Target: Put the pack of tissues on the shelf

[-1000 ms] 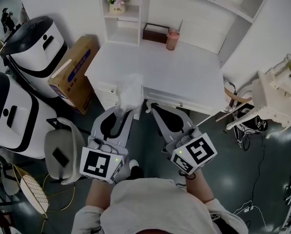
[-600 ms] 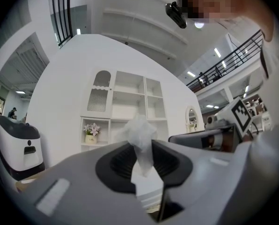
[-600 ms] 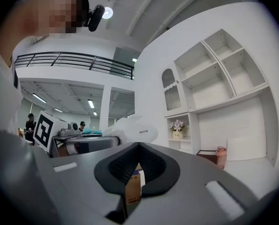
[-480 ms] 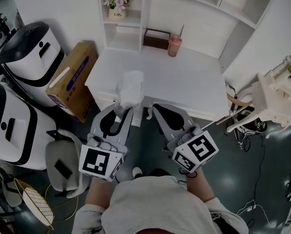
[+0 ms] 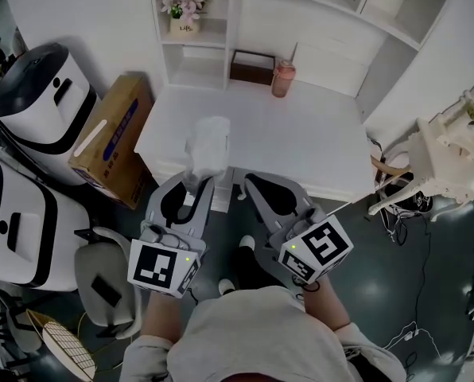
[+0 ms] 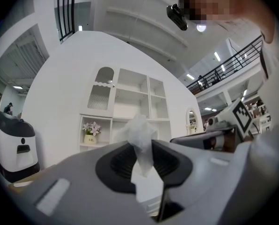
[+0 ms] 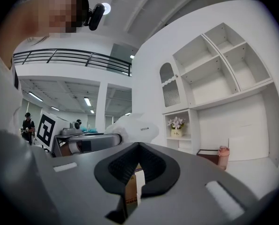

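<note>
**Pack of tissues pinched in the left tongs over the near part of the desk**

The pack of tissues (image 5: 207, 144) is held by the left tongs (image 5: 196, 183). In the left gripper view, its crinkled white wrapper is seen squeezed between the two dark pads, and most of the pack sticks out beyond and above the tips. In the head view, the pack is seen over the near left part of the white desk (image 5: 316, 146), ahead of the tongs and clear of the other things on the desk.

The right tongs (image 5: 247, 183) are held just beside the left ones. Their tips are pressed together and nothing is caught between them. In the right gripper view, the pack is seen off to the left of these tongs and apart from them.

The white shelf unit (image 5: 196, 54) is set at the far left end of the desk, well apart from the pack. A pot of flowers (image 5: 183, 13) is seen in its upper compartment. A dark brown box (image 5: 251, 67) and a pink bottle (image 5: 282, 79) are placed side by side at the back of the desk. A cardboard box (image 5: 110, 138) is propped on the floor to the left of the desk.
</note>
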Tool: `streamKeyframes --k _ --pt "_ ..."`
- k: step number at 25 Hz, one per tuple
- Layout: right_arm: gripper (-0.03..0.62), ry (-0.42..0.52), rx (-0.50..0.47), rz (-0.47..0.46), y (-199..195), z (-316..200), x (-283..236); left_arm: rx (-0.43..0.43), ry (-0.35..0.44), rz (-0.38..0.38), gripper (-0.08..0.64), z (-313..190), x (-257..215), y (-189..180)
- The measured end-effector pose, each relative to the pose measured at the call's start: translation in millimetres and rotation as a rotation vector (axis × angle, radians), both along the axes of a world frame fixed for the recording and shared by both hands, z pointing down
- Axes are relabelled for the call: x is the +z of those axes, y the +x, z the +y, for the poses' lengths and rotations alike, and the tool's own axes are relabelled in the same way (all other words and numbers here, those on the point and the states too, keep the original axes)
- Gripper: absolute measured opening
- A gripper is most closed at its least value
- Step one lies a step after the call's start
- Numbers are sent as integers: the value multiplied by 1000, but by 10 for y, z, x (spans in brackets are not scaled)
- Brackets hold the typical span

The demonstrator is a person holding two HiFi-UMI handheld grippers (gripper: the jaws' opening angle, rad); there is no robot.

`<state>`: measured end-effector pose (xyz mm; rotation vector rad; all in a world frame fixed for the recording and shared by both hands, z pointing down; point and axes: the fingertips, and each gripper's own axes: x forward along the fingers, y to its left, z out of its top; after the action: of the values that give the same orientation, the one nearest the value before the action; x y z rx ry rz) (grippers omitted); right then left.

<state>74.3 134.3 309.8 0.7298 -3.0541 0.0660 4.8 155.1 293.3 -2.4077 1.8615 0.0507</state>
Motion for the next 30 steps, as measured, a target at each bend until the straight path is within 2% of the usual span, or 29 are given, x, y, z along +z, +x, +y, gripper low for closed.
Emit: streamKeyframes --k 12,30 --pt "0 3 -25 -1 -315 -744 -11 -21 12 -2 78 -674 -21 -280" --pt "0 11 -90 -14 -419 -1827 -113 -55 5 -8 78 -1712 -83 -293"
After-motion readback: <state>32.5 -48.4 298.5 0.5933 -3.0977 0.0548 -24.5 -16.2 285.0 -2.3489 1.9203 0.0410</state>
